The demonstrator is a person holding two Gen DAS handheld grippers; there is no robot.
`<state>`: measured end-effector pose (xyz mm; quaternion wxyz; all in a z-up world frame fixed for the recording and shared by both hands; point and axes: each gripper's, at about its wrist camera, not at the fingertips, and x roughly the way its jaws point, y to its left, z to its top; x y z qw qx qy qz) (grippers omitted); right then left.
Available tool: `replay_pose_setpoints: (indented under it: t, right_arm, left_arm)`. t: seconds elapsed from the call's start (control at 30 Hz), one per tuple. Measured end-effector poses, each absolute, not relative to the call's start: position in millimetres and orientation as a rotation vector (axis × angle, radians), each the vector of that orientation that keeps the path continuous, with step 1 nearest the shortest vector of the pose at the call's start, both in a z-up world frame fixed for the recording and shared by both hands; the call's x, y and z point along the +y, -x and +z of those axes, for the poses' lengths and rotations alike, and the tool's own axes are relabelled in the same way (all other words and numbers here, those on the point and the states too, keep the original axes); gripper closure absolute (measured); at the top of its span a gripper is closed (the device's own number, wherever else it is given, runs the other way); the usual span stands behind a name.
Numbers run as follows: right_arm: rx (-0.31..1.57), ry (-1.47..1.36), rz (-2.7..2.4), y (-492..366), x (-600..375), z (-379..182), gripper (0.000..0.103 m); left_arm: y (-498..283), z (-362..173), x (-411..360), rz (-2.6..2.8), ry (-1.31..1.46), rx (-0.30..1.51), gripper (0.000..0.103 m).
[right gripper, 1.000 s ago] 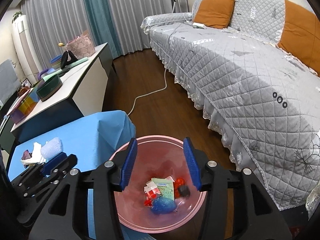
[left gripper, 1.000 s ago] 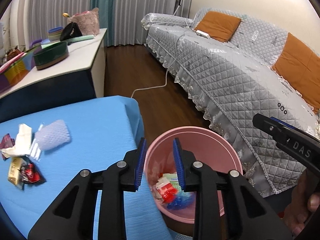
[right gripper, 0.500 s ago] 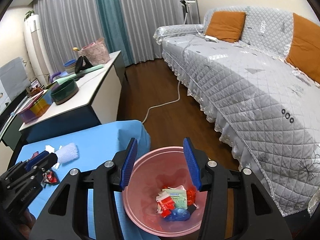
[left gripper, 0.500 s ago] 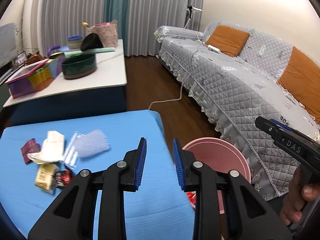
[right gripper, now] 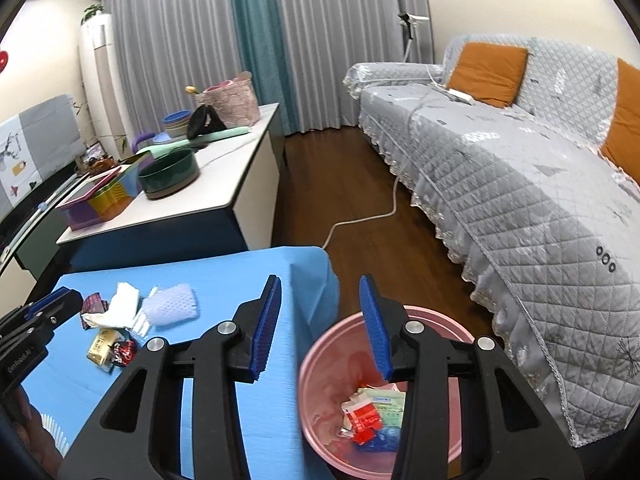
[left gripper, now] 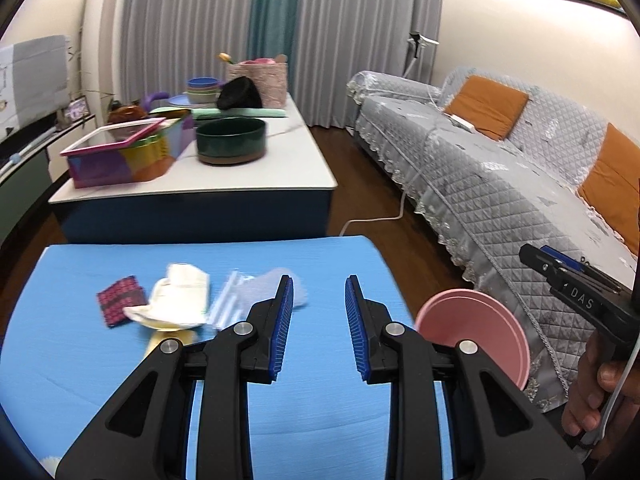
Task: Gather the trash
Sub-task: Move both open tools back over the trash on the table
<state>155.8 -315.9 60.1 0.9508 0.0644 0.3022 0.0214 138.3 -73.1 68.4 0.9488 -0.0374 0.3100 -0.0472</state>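
Note:
A pile of trash lies on the blue-covered table (left gripper: 320, 256): a dark red checked wrapper (left gripper: 120, 300), a crumpled white tissue (left gripper: 176, 300), clear plastic (left gripper: 230, 304) and a lilac foam net (right gripper: 170, 304). A yellow packet (right gripper: 102, 350) and a red-black wrapper (right gripper: 124, 350) lie beside them. My left gripper (left gripper: 319, 328) is open and empty above the table, just right of the pile. The pink bin (right gripper: 332, 364) stands by the table's right edge with red, green and blue trash (right gripper: 372, 416) inside. My right gripper (right gripper: 324, 328) is open and empty above the bin's near rim.
A white-topped low cabinet (left gripper: 280, 168) behind the table holds a dark green bowl (left gripper: 231, 140), a colourful box (left gripper: 124, 156) and a pink basket (left gripper: 260, 80). A grey quilted sofa (right gripper: 520, 184) with orange cushions runs along the right. A white cable (right gripper: 360, 216) lies on the wood floor.
My left gripper has swung left and up from over the bin to over the table near the trash pile. My right gripper has risen and stays over the bin. Both stay open.

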Motion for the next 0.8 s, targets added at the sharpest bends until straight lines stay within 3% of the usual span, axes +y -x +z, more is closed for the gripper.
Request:
replay_pose_setpoints:
  t: [0.4, 0.8]
  right_arm:
    - [0.586, -0.120, 0.136, -162, -259, 62, 0.079]
    - [0.623, -0.043, 0.282, -171, -176, 48, 0.080]
  left_arm:
    - [-123, 71, 18, 0.029, 0.108, 0.609, 0.077]
    - [-124, 56, 126, 0.178, 0.192, 0.621, 0.079]
